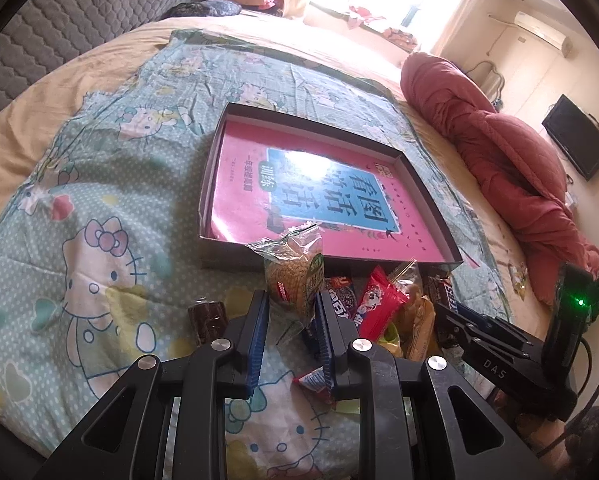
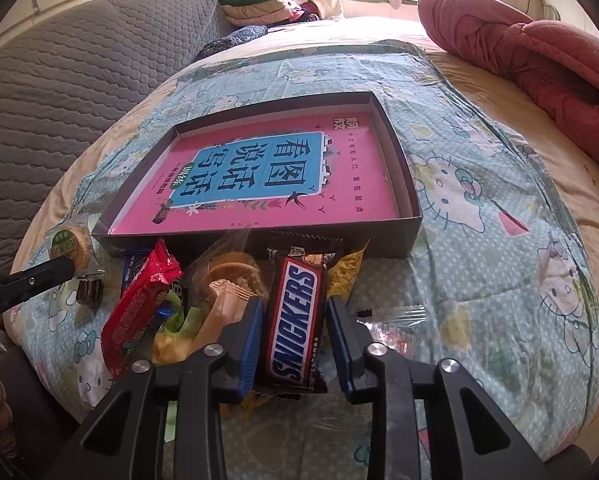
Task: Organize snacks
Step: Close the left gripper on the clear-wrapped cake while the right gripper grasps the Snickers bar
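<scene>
The round wafer biscuit in its clear wrapper [image 1: 295, 276] was clasped by the left hand-held gripper [image 1: 293, 312] just short of the shallow dark cardboard box with a pink book inside [image 1: 427, 184]. The brown Snickers bar [image 2: 295, 312] was straddled, ungripped, by the parted right hand-held gripper [image 2: 295, 328]. A slip from the crinkly wrapper was judged possible, as the pile [image 2: 203, 292] lay on a soft cartoon-cat quilt [image 2: 479, 240] on a bed in a sunlit bedroom.

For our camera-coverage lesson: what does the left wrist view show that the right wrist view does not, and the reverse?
Only the left wrist view shows the wall TV and the air conditioner. Only the right wrist view shows the Snickers bar between the right gripper fingers, label readable. Both show the shallow box with the pink book, the round biscuit pack at the left gripper, and the red quilt.
</scene>
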